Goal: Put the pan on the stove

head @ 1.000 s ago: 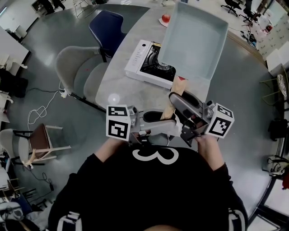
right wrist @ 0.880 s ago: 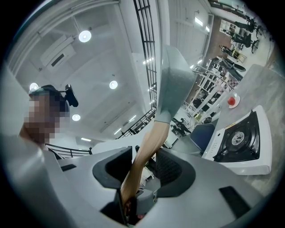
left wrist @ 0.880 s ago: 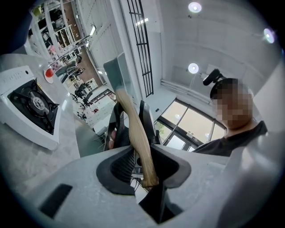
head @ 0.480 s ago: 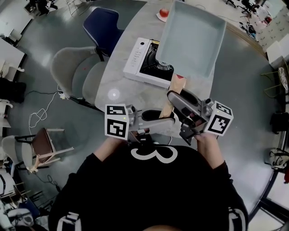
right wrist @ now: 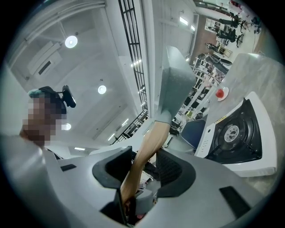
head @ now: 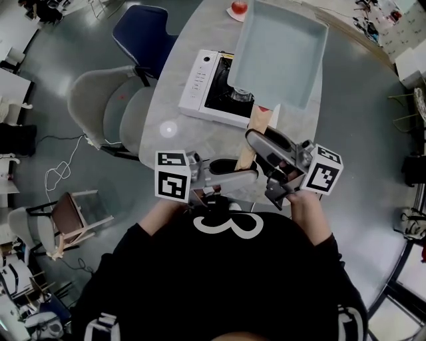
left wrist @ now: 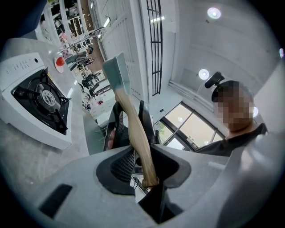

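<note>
- Two grippers shared one wooden handle. The left gripper was clamped on its butt end, and the right gripper was clamped just beyond that, nearer the pan.
- Each gripper view showed the handle running up between that gripper's jaws, which stood narrow with the ribbed pads pressed against the wood on both sides.
- The pan was square, pale blue-grey and empty. It reached away from both grippers at the far end of the handle, held in the air above the table.
- From the head view, its near left corner overlapped the burner of the white stove.
- The left gripper view showed the burner grate bare, with the pan raised clear of it.
- The stove sat on the table just beyond the grippers, to the left of the handle.
- Beyond the pan, a small plate with something red on it lay at the table's far end.
</note>
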Action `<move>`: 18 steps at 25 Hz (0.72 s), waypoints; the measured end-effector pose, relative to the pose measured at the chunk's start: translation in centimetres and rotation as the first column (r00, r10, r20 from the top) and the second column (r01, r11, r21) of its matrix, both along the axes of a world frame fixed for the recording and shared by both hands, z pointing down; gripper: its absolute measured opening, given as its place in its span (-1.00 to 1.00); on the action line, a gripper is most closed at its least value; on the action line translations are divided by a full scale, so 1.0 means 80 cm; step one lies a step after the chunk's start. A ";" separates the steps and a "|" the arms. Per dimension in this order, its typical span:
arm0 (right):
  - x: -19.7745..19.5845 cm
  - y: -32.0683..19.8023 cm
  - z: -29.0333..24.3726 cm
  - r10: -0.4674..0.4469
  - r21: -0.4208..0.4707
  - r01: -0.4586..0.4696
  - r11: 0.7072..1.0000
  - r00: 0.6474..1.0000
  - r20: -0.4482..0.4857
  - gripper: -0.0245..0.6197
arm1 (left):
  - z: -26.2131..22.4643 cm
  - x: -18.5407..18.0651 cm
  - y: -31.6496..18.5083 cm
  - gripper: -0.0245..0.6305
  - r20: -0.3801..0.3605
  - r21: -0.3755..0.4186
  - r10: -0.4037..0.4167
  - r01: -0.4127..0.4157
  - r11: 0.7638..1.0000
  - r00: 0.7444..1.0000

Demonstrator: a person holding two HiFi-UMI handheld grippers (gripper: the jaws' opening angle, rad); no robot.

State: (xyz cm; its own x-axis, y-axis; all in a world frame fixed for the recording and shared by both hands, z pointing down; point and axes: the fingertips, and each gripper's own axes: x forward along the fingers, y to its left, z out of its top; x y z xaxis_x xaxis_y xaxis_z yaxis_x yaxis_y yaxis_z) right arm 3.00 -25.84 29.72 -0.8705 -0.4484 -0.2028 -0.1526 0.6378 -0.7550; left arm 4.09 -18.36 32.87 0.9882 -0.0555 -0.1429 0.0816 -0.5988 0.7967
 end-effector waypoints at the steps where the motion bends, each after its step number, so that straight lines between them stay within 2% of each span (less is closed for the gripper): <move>1: 0.000 -0.003 0.003 0.001 -0.008 -0.001 1.000 1.000 0.001 -0.42 | 0.002 0.000 -0.003 -0.58 0.000 -0.006 0.001 -0.001 1.000 1.000; 18: -0.008 -0.036 0.050 -0.007 -0.112 0.008 0.994 1.000 0.015 -0.42 | 0.037 -0.008 -0.033 -0.58 0.015 -0.099 -0.019 0.020 0.995 1.000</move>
